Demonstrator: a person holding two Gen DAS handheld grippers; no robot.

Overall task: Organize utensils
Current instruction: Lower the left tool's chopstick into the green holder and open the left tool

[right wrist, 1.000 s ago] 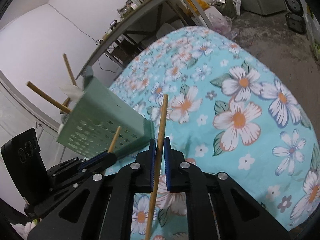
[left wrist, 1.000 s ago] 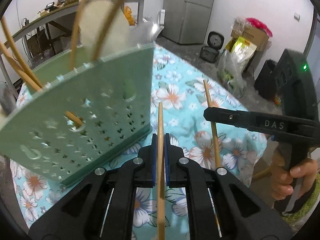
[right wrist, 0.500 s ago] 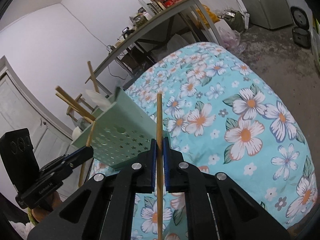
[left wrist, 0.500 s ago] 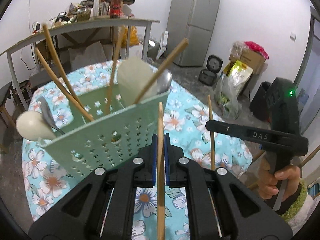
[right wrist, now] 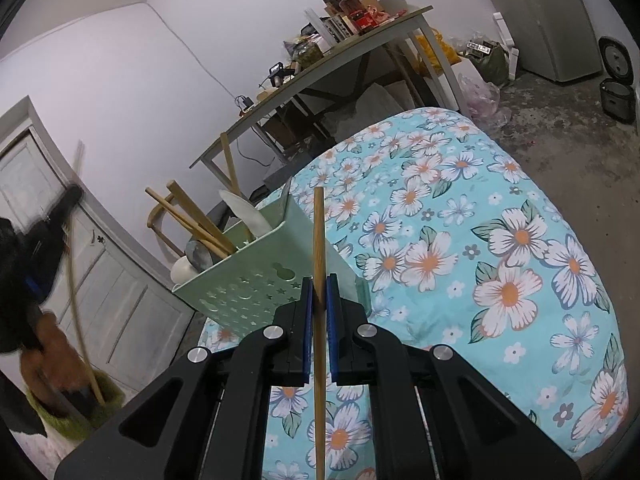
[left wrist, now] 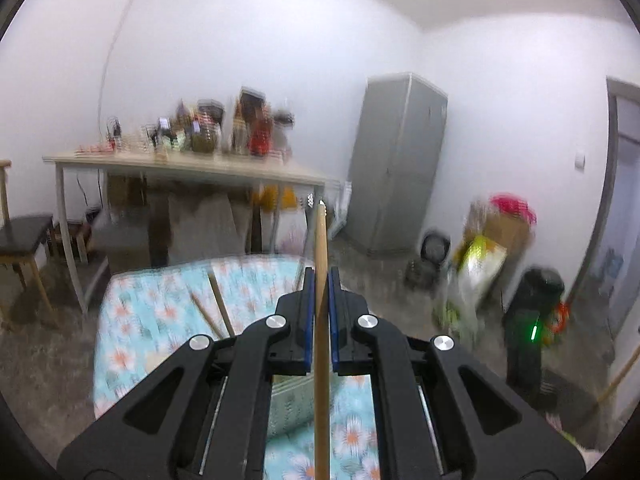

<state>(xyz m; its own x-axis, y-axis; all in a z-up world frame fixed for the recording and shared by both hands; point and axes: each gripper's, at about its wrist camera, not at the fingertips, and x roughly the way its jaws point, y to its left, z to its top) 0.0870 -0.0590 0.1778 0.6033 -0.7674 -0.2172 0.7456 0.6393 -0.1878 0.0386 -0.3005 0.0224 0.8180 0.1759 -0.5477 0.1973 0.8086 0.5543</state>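
My left gripper (left wrist: 321,278) is shut on a wooden chopstick (left wrist: 321,240) that points up and forward, high above the floral table (left wrist: 132,320). Only a strip of the green perforated utensil holder (left wrist: 288,404) shows under its fingers, with chopstick tips (left wrist: 218,304) poking up beside it. In the right wrist view my right gripper (right wrist: 319,286) is shut on a second chopstick (right wrist: 319,232), just in front of the holder (right wrist: 240,292). The holder contains several chopsticks (right wrist: 192,216) and spoons (right wrist: 244,212). The left gripper (right wrist: 48,232) appears blurred at far left, raised.
The floral tablecloth (right wrist: 480,240) stretches right of the holder. Beyond it are a cluttered side table (left wrist: 192,164), a grey fridge (left wrist: 396,160), a chair (left wrist: 24,236), bags and boxes (left wrist: 492,240), a rice cooker (right wrist: 616,96) and a white door (right wrist: 100,280).
The left gripper has risen fast and tipped upward with its chopstick, so the holder dropped out of its view. The right gripper rose a little, still holding its chopstick.
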